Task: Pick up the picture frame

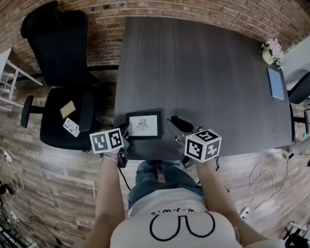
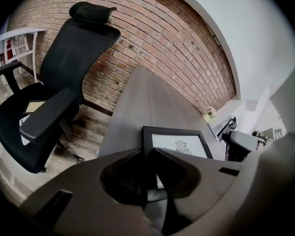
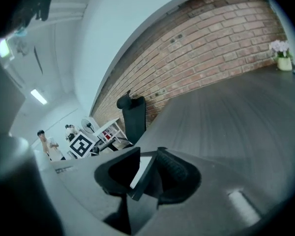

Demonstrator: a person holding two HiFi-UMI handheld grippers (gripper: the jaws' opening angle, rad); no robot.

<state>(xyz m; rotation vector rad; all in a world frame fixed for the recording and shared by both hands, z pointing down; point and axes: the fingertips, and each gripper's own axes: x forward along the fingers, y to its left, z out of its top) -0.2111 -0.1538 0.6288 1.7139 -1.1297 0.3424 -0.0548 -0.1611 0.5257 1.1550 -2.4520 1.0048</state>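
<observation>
Head view: black rectangular picture frame (image 1: 143,124) on dark grey wooden surface (image 1: 196,76), just right of left gripper (image 1: 125,132), just left of right gripper (image 1: 171,122) | Left gripper view: jaws clenched on frame's left edge | Right gripper view: jaws released, frame's edge between them, ribbed pad clear of it

Head view looks steeply down on the worktop (image 1: 196,76); both gripper views sit low, close on the frame (image 1: 143,124).
</observation>
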